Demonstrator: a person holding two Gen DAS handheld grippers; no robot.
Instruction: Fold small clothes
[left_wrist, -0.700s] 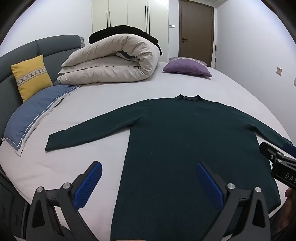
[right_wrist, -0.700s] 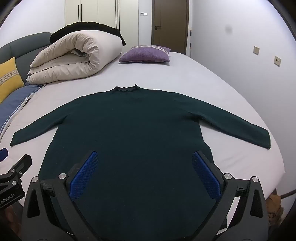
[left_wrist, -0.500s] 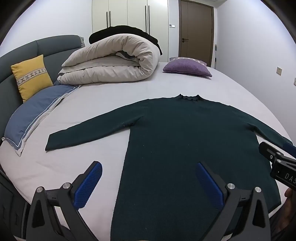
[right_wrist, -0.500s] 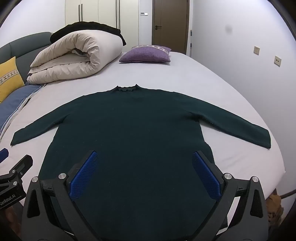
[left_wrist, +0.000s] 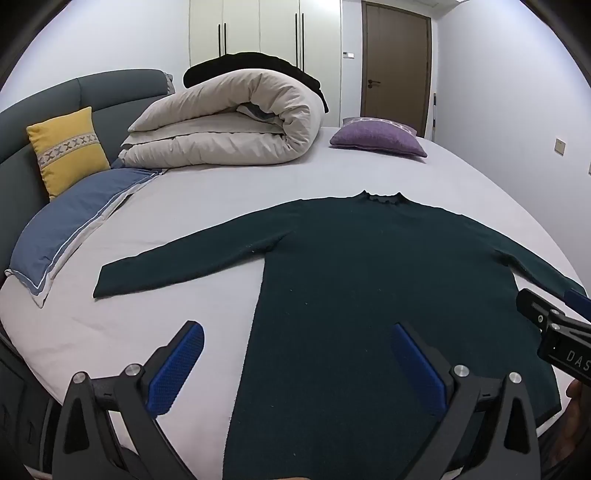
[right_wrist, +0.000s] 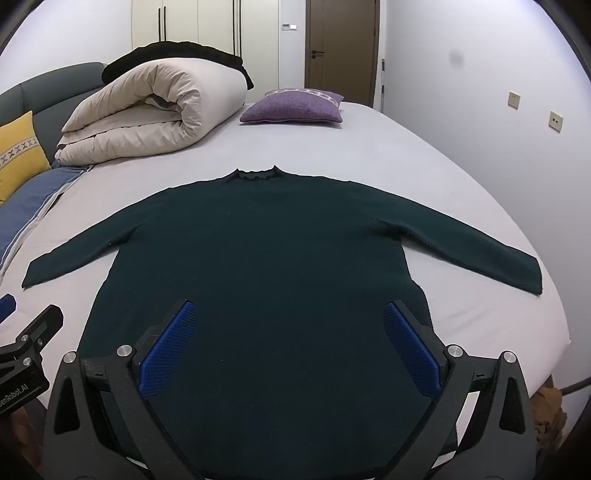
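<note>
Bed (left_wrist: 258, 192) – dark green sweater (right_wrist: 266, 258) flat | left gripper (left_wrist: 295, 363), right gripper (right_wrist: 290, 343) – jaws apart, empty | lettering "DAS" on right gripper.

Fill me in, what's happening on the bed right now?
A person holds two grippers over a dark green sweater spread flat on the bed, sleeves out to both sides. The left gripper and right gripper are both wide open, above the hem end, gripping nothing. No fold has been made yet. A rolled duvet and purple cushion sit at the far end.
</note>
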